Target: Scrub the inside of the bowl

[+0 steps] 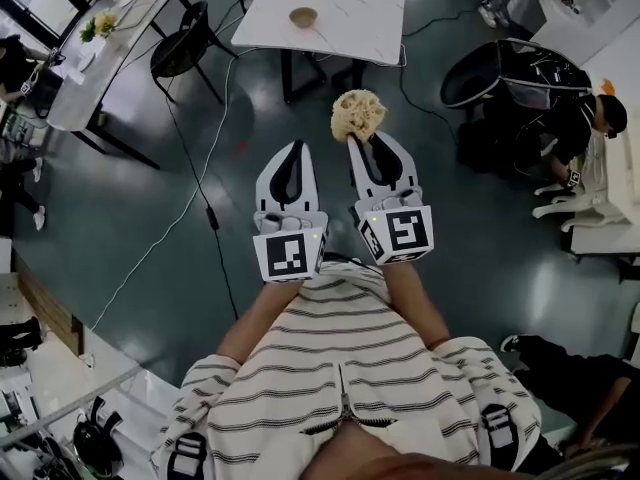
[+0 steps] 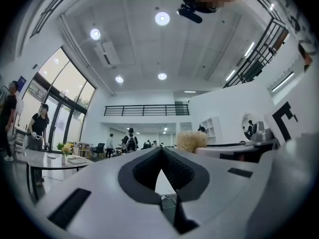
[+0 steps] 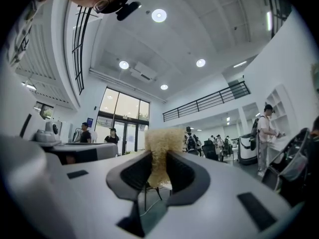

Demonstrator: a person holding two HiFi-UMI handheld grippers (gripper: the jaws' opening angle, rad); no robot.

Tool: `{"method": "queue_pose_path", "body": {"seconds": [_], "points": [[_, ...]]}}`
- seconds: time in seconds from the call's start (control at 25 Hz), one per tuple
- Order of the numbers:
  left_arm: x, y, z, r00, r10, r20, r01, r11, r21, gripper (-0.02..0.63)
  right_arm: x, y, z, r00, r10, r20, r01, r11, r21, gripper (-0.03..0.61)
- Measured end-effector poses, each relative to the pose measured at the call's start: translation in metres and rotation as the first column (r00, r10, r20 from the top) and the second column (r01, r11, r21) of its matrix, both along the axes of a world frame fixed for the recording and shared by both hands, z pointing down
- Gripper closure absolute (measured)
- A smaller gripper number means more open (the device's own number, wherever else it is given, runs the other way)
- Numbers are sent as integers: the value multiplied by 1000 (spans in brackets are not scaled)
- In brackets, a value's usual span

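Note:
A small tan bowl (image 1: 303,16) sits on a white table (image 1: 360,28) some way ahead of me, far from both grippers. My right gripper (image 1: 352,140) is shut on a beige fibrous scrubber (image 1: 358,115), which sticks out past its tips. In the right gripper view the scrubber (image 3: 161,146) is pinched between the dark pads (image 3: 185,172) of the right gripper (image 3: 158,166). Beside it, my left gripper (image 1: 293,148) is held with its tips together and nothing between them. In the left gripper view its jaws meet at the left gripper (image 2: 161,152) tip, and the scrubber (image 2: 191,140) shows to the right.
I stand on a dark floor with cables (image 1: 200,183) running across it. A black chair (image 1: 185,43) stands left of the white table, and another table (image 1: 110,38) lies further left. A seated person (image 1: 585,133) and a black bag (image 1: 510,73) are at the right.

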State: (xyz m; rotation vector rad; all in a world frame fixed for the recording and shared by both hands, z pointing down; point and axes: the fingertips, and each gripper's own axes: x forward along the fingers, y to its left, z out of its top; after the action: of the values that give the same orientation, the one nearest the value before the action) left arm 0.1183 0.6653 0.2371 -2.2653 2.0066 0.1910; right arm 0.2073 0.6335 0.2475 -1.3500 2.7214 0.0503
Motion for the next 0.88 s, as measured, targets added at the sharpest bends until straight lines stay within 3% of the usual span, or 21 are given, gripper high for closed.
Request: {"method": "queue_pose_path", "body": {"seconds": [0.28,0.48,0.88], "points": [[45,-16,12,1000,-25,10,25,999,-25,607,50,-17,9,1000,-10,22,10,1000,-2,482],[59,-36,22,1000,-12,9,12,998,-53,607,62,-38,32,998,-1,55,5,997,-71,481],[11,-149,54,1000,9,-18,-11,996,-94,607,19,-147,53,999,29,29,-26,995,-94,482]]}}
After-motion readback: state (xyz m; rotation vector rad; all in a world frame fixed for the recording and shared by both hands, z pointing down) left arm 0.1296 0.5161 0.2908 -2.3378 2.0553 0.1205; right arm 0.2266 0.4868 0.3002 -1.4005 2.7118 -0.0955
